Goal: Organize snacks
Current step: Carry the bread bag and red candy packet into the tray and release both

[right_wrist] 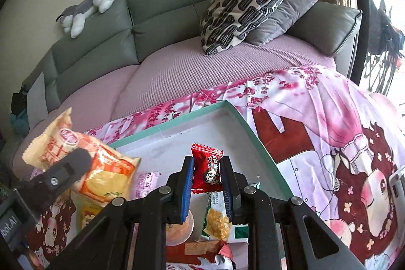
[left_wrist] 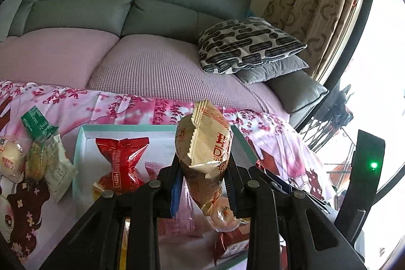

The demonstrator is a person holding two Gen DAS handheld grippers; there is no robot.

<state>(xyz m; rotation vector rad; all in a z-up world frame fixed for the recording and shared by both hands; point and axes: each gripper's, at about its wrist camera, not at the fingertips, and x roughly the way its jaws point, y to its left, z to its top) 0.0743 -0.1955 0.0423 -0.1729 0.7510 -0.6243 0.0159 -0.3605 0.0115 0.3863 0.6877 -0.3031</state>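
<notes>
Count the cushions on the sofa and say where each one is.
2. The black-and-white patterned cushion lies at the sofa's right end, on top of the plain grey cushion, which leans against the armrest. Others may be out of view.

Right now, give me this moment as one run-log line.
left gripper: shut on tan snack packet | right gripper: shut on red candy packet | both over teal-rimmed box

The left black plastic two-finger gripper (left_wrist: 203, 185) has angular linkage arms pinned with round grey metal rivets and blue ribbed pads lining its fingers. The right black plastic two-finger gripper (right_wrist: 207, 187) is built alike, with matching rivets and blue ribbed pads (right_wrist: 187, 187).
</notes>
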